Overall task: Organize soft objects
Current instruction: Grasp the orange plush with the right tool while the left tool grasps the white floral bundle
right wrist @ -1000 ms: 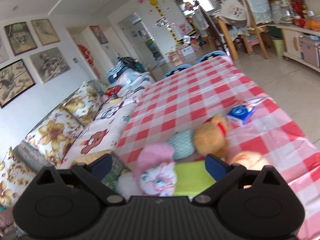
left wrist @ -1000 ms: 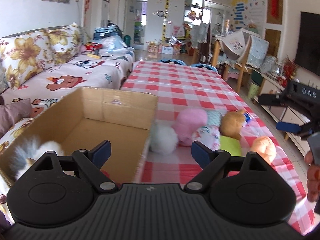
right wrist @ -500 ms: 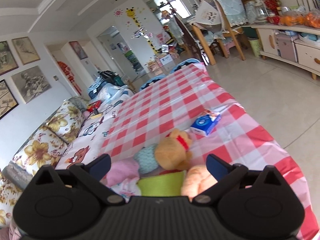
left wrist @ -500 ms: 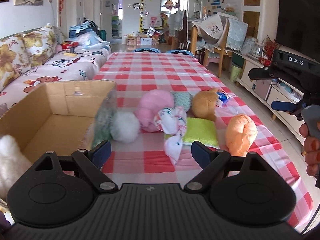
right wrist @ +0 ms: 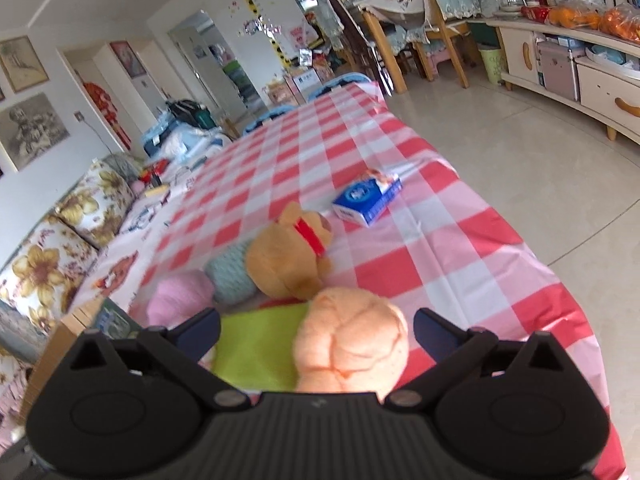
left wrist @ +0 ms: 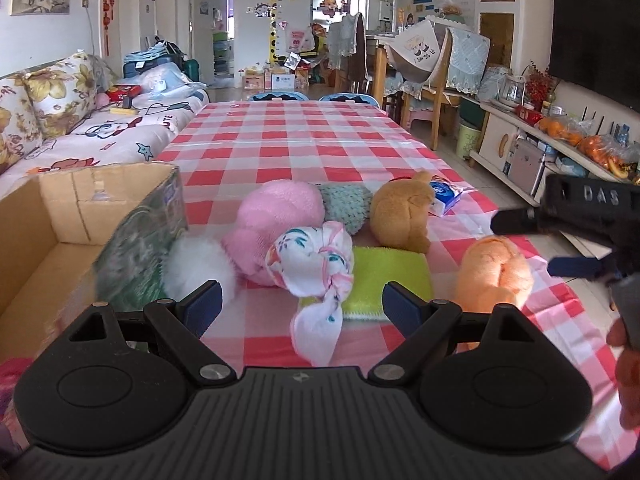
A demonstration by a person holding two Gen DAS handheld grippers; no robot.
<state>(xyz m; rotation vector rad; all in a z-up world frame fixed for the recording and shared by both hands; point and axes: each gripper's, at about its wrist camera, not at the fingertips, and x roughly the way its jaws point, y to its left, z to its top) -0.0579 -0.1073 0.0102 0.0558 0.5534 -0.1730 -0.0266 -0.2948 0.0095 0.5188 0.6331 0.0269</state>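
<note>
Reach step: right gripper, jaws just opened wide, empty, straddles orange plush on desk right of cardboard box. Left gripper open, empty. Next: lower, close on plush.

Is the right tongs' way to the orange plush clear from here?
Probably yes. The right tongs have just been opening and stand wide, with the orange plush straight ahead between the fingers, untouched. Nothing lies on it; only the green cloth sits close beside it.
</note>
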